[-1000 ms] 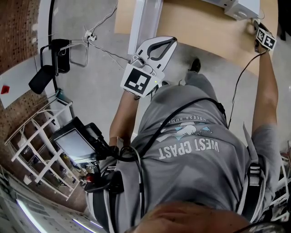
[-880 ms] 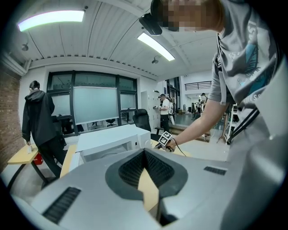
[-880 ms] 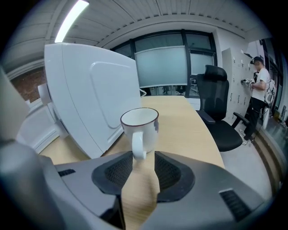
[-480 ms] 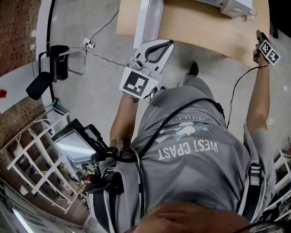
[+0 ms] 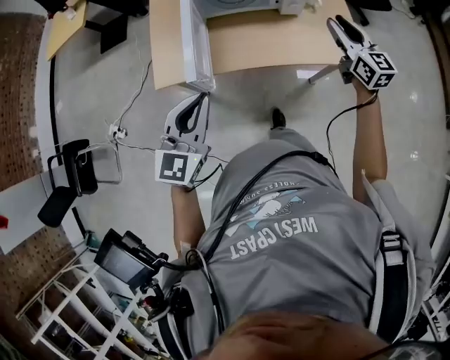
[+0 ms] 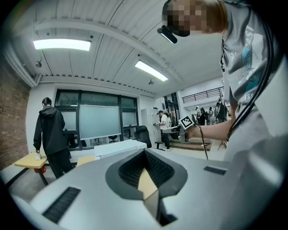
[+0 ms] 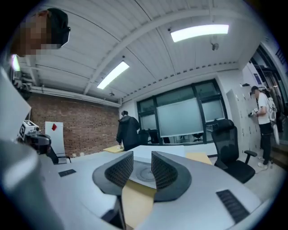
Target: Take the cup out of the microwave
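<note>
Notably, the right gripper's jaws stood spread, having just been opening, nothing between them. A white appliance sat just beyond them on the wooden table. The left gripper's jaws were pressed together, empty, tips near the table's edge. No view showed the cup.

The right gripper has drawn back from the table. Earlier it reached over the far edge, just beside the white appliance; now the table's corner lies to its left and the appliance is well apart on that side, with bare floor beneath it. Its jaws have just been opening and now stand wide, with nothing between them. The left gripper has shifted too: the table corner that was beside it is now ahead of its tips.
</note>
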### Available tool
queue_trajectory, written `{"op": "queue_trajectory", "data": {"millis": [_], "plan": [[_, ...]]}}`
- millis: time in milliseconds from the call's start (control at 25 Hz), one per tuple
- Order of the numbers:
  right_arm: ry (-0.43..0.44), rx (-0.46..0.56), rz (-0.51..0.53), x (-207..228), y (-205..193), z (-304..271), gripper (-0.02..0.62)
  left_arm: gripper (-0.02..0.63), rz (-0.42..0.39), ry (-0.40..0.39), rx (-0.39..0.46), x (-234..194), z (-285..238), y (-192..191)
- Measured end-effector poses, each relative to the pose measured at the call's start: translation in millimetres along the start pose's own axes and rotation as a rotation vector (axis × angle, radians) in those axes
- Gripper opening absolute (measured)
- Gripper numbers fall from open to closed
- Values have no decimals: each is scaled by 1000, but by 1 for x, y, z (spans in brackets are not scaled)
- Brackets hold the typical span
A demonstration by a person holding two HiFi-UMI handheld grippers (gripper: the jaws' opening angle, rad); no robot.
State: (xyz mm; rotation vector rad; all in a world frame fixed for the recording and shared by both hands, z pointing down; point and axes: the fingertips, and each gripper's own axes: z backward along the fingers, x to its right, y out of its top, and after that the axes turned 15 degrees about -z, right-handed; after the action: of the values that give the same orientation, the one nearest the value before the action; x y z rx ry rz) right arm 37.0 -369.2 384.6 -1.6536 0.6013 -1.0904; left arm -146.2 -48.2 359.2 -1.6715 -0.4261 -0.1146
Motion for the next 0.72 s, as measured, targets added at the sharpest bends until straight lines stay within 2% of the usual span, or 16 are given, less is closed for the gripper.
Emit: {"op": "queue_trajectory", "data": {"millis": [200,320,440,560,720], "plan": [[125,36,106,-130,10,31,129,44,-18,32,14,10,70,-12],[153,59,147,-199,16,72,129,44,-6,53,41,21,123,-3],[144,65,203,-260,10,121,129,44,-22,32,56,39,174,-7],[114,48,246,-293,-3,148,129,44,-10,12,68,48,195,-13],[93,19,263,-315,-17,169,129,44,-30,-35,90,57,198,-14]]}}
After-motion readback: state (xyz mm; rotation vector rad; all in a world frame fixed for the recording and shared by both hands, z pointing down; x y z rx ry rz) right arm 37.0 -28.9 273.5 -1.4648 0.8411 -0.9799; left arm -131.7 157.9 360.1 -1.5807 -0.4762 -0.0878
